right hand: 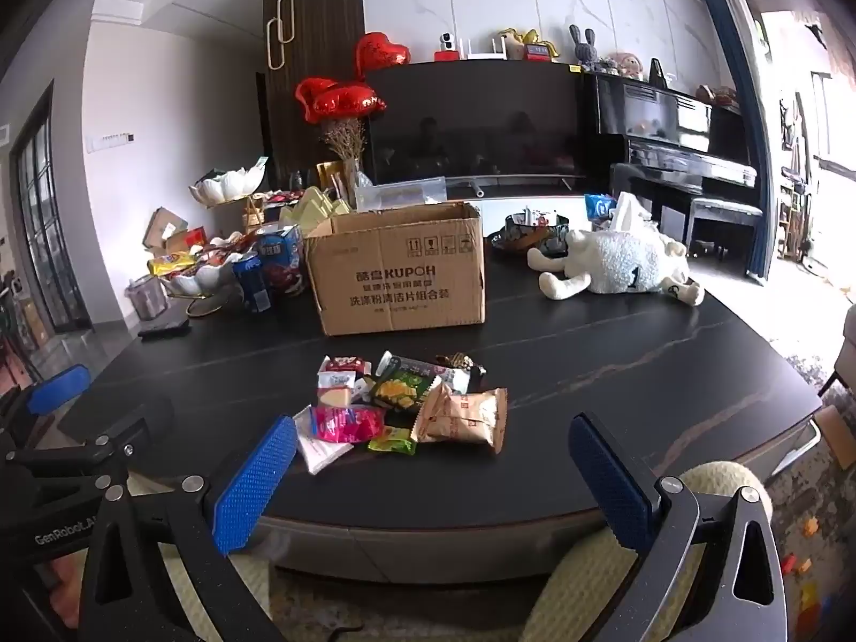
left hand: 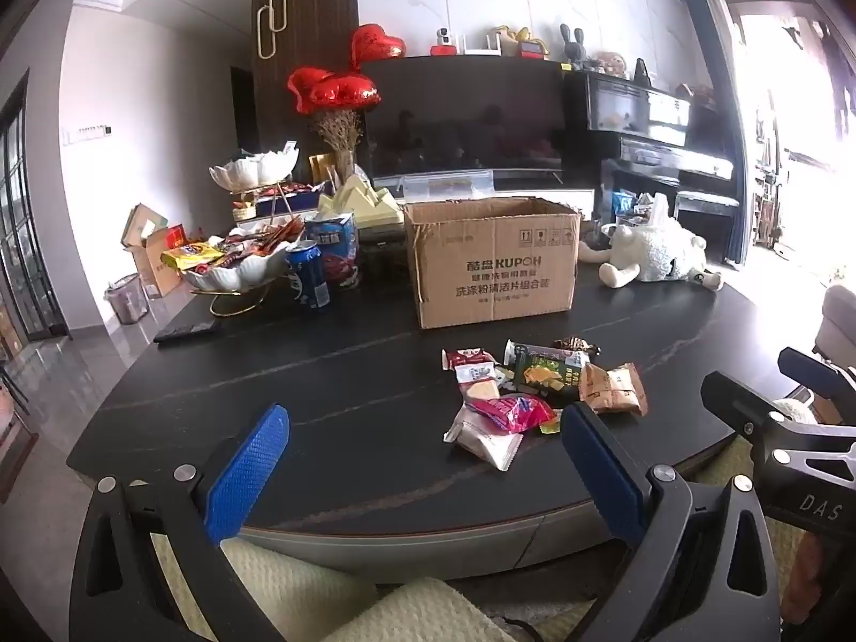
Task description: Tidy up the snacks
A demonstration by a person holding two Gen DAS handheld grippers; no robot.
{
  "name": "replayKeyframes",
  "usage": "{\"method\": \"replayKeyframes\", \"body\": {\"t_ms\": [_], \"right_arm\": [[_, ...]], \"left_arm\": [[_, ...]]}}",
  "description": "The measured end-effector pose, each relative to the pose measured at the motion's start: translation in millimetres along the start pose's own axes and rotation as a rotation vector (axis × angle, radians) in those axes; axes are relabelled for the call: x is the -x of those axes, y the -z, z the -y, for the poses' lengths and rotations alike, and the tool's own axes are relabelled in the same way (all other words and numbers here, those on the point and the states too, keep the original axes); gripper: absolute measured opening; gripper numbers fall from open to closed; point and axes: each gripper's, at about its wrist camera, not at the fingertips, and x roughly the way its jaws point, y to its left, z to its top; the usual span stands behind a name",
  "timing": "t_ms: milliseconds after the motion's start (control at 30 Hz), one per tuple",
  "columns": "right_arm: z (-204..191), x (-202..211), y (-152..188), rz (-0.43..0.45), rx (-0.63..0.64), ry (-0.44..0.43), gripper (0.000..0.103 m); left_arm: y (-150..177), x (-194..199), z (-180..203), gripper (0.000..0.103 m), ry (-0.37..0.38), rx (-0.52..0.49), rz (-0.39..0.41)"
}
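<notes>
A pile of snack packets point(left hand: 540, 390) lies on the dark table point(left hand: 321, 401), in front of an open cardboard box point(left hand: 492, 262). In the right wrist view the pile point(right hand: 406, 406) holds a pink packet point(right hand: 345, 424), a tan packet point(right hand: 465, 420) and a green packet point(right hand: 398, 390), with the box point(right hand: 401, 270) behind. My left gripper point(left hand: 422, 422) is open and empty, near the table's front edge, left of the pile. My right gripper point(right hand: 433, 433) is open and empty, hovering just short of the pile.
A white bowl of snacks point(left hand: 235, 262), a blue can point(left hand: 307, 275) and a blue carton point(left hand: 334, 246) stand at the left. A black remote point(left hand: 187, 330) lies near them. A white plush sheep point(left hand: 652, 254) lies at the right. A TV point(left hand: 460, 117) and piano point(left hand: 658, 134) are behind.
</notes>
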Motion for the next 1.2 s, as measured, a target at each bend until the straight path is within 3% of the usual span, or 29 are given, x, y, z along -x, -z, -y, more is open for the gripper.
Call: {"method": "replayKeyframes", "body": {"t_ms": [1200], "right_arm": [[-1.7,12.8,-4.0,0.028,0.012,0.006,0.103]], "left_arm": [[-2.1,11.2,-3.9,0.103,-0.024,0.010,0.056]]}}
